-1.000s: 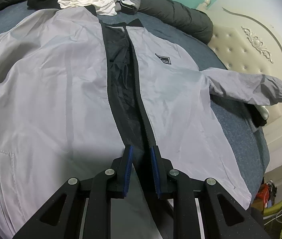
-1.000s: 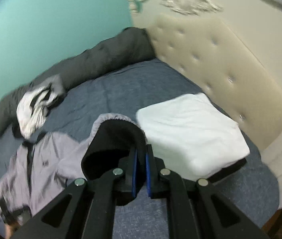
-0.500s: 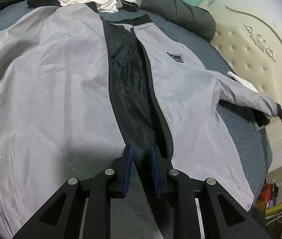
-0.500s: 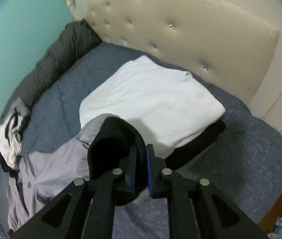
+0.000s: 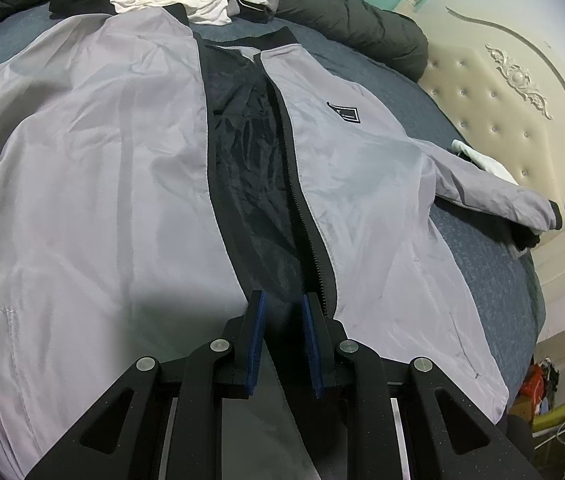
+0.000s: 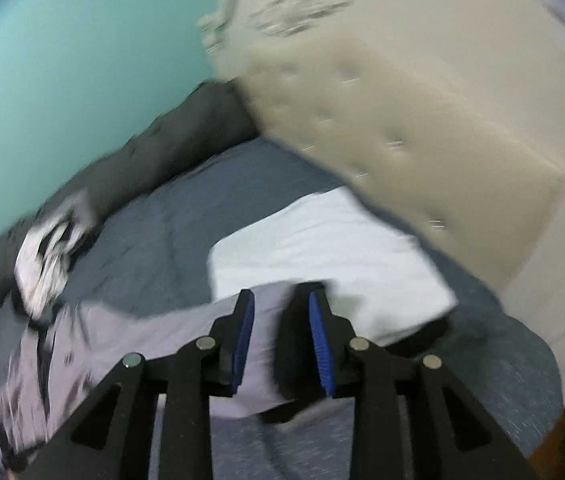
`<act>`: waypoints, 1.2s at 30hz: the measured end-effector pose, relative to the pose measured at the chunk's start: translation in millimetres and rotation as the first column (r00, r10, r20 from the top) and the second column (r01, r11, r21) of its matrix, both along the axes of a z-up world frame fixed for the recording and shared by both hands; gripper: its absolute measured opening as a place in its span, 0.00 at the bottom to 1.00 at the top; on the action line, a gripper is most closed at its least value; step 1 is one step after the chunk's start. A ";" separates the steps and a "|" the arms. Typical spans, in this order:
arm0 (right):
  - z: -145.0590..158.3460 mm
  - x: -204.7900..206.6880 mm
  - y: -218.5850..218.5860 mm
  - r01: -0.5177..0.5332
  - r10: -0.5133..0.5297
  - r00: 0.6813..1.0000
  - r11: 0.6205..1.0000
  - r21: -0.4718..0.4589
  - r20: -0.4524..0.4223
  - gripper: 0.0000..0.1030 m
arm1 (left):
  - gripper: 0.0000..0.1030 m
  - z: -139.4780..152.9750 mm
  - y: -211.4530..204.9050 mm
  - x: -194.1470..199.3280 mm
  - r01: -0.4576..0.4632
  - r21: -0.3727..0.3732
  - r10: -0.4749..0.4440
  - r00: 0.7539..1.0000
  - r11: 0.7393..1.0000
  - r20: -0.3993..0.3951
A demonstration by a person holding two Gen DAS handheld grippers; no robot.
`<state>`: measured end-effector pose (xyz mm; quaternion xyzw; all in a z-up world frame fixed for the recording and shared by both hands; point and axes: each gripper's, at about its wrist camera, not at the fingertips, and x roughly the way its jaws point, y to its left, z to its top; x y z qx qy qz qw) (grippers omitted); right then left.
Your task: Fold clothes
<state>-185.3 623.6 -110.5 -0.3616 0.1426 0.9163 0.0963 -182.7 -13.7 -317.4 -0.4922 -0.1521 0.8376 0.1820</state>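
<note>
The grey jacket (image 5: 130,184) lay unzipped and flat on the blue bed (image 5: 478,256). Only the left wrist view showed its chest patch (image 5: 344,113), lettering too small to read, at 1 o'clock. The left gripper (image 5: 282,312) stood narrowly parted over the hem, nipping nothing visible. Only the blurred right wrist view showed the white pillow (image 6: 322,240); the right gripper (image 6: 280,312) was opening, the sleeve cuff (image 6: 294,380) loose between its pads.
</note>
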 end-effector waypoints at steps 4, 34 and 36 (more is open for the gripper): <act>-23.1 -18.7 -18.3 -0.010 0.001 0.994 0.997 0.082 0.114 0.27 | 0.20 -0.5 1.9 0.2 0.008 0.002 -0.008 1.000 1.000 0.001; -149.7 69.4 -305.9 -0.461 0.531 0.781 0.845 -0.270 0.328 0.41 | 0.42 54.5 -58.7 76.2 -0.022 -0.013 0.023 0.998 1.000 0.052; -157.0 79.6 -309.2 -0.459 0.539 0.771 0.839 -0.292 0.339 0.42 | 0.44 57.5 -77.6 92.4 -0.051 -0.039 0.054 0.996 0.998 0.071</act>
